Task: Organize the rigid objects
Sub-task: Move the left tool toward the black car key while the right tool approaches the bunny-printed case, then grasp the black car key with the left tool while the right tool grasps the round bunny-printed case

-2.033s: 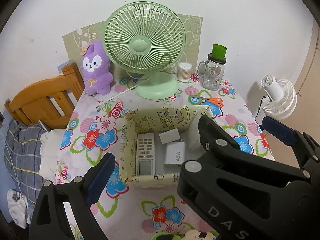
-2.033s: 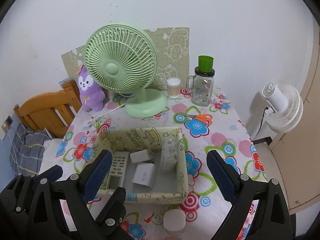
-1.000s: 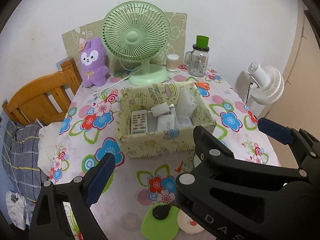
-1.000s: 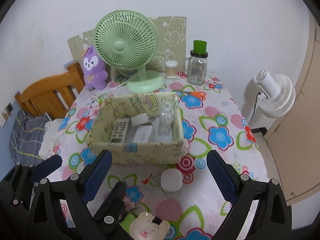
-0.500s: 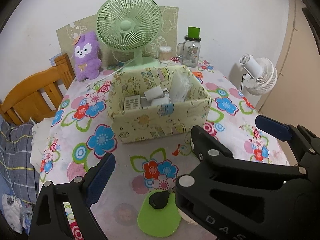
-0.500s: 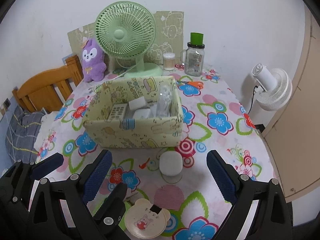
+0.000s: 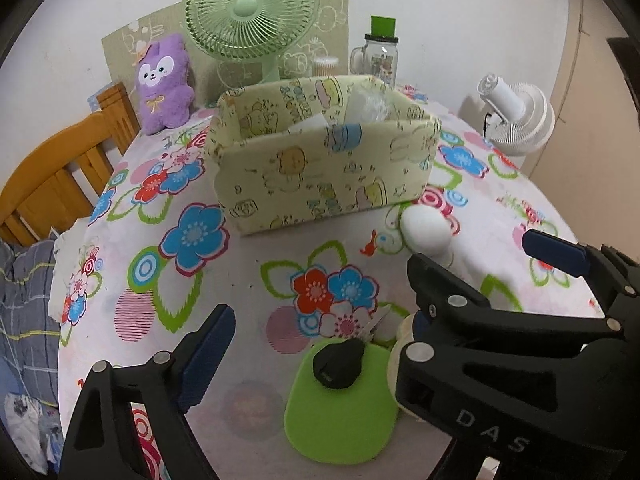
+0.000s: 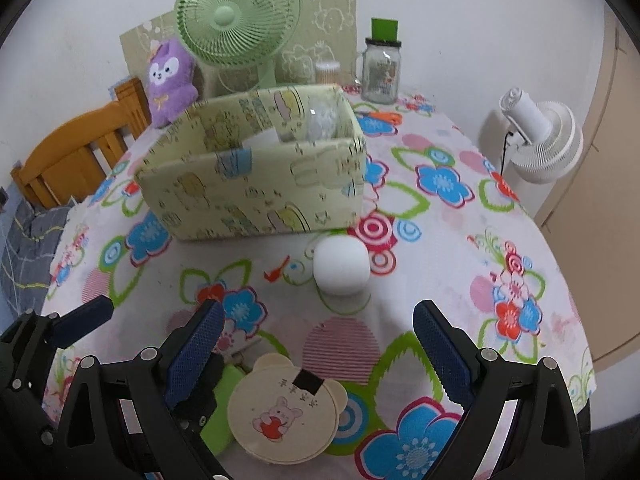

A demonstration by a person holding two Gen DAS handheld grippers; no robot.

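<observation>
A yellow cartoon-print box (image 7: 320, 176) (image 8: 256, 200) stands mid-table with small items inside. In front of it sits a white rounded object (image 7: 426, 230) (image 8: 340, 268). Near the front edge lie a green oval piece (image 7: 340, 412) (image 8: 218, 428) with a small black item (image 7: 338, 366) on it, and a cream bear-shaped disc (image 8: 284, 412). My left gripper (image 7: 316, 344) hovers over the green oval with its jaws closing; the pads touch nothing. My right gripper (image 8: 318, 344) is open above the bear disc, just short of the white object. The right gripper hides my left gripper's right finger.
At the back stand a green desk fan (image 7: 252, 12), a purple plush (image 7: 162, 84), a glass jar with a green lid (image 8: 380, 68) and orange scissors (image 8: 384, 116). A wooden chair (image 7: 60, 176) is at the left, a white floor fan (image 8: 540, 140) at the right.
Both grippers have sunk and drawn back toward the table's front edge. The box now looks farther off and side-on. The green oval and bear disc have come between the fingers.
</observation>
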